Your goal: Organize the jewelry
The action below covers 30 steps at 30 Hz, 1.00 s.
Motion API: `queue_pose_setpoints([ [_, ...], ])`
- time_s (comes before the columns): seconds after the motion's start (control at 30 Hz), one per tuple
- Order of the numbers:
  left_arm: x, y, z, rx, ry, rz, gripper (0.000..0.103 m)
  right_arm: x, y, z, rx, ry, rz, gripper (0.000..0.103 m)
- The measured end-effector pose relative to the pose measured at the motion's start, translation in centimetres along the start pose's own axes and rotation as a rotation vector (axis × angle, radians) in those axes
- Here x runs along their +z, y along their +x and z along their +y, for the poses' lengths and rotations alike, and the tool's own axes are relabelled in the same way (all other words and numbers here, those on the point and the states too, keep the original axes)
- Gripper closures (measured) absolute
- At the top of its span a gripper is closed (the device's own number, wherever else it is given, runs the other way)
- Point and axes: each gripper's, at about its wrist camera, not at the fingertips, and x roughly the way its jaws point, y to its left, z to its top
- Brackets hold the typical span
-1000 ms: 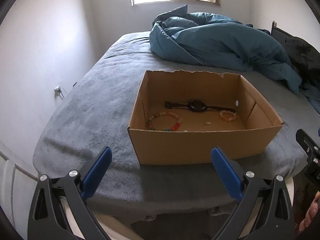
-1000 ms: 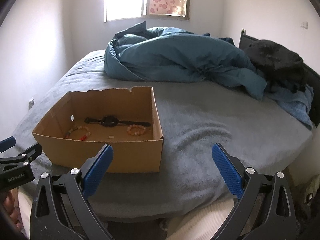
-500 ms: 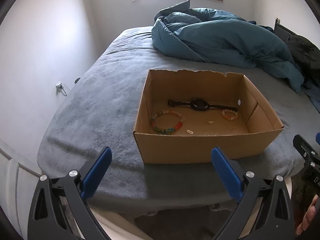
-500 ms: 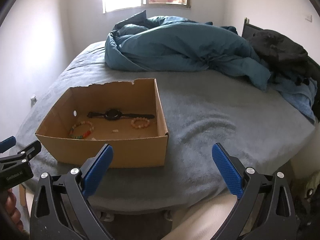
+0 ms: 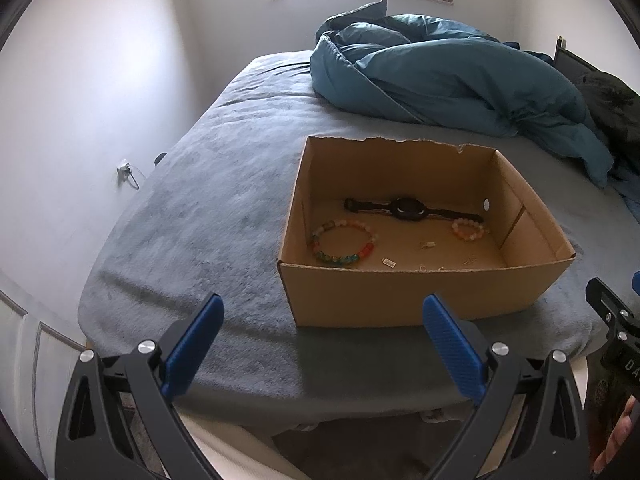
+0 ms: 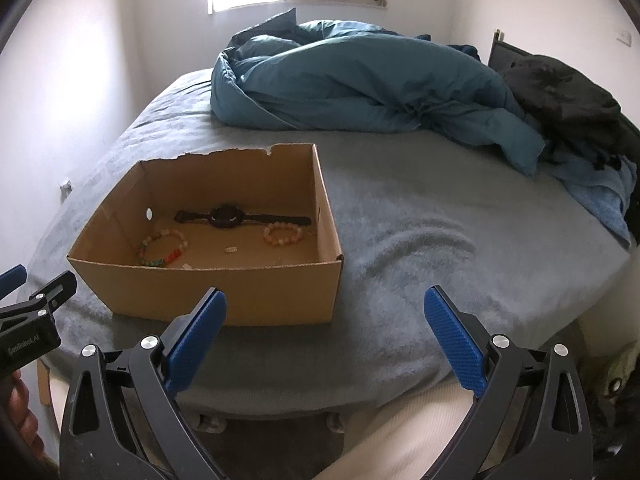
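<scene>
Two grippers hover short of the bed's near edge, both empty; left gripper (image 5: 320, 320) has its blue pads spread wide apart, aimed at the front wall of the cardboard box (image 5: 412, 298); right gripper (image 6: 326, 314) likewise gapes, nothing between its pads, pointed at the box's right front corner and the bare blanket beside it; the box sits open-topped on the grey-blue blanket (image 6: 420, 240), near the foot of the bed, back rim torn and ragged; inside, on the floor of the box: a black watch (image 5: 408, 209) laid flat along the back wall, strap stretched out both ways; a multicoloured bead bracelet (image 5: 343, 242) toward the left front; a smaller peach bead bracelet (image 5: 468, 230) toward the right, just under the strap's end; a few tiny pale bits scattered near the front wall, too small to name; a rumpled teal duvet (image 6: 360, 84) heaped at the far end of the bed, well apart from the box; dark clothing (image 6: 560, 96) piled by the headboard; window behind, bright
</scene>
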Motion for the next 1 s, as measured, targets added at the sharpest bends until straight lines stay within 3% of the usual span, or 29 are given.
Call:
queue_pose_setpoints([
  [1.0,-0.4,0.5,0.9,0.026,-0.018,0.009,0.006,-0.3,1.0,-2.3,-0.037,0.007,0.034,0.008],
])
